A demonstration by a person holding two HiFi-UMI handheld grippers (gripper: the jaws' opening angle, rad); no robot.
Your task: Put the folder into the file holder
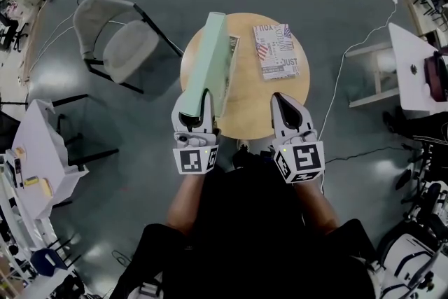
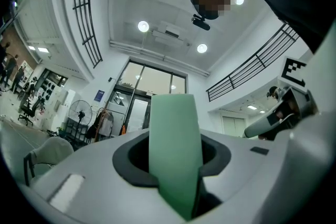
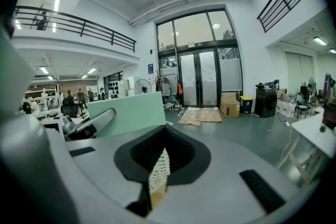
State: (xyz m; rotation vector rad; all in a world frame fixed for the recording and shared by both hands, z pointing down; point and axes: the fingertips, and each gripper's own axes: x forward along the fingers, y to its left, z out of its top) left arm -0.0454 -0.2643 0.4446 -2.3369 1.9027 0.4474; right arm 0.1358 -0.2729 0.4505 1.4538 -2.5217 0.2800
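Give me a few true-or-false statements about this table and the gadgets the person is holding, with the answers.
1. The green folder is clamped in the left hand-held gripper. True.
2. The folder lies flat on the table. False: it is held up on its edge above the tabletop.
3. A printed magazine lies on the table, to the right of the folder. True.
4. The table is square. False: it is a round wooden one.
5. Someone is sitting in the chair. False: the grey chair to the left of the table has nobody in it.
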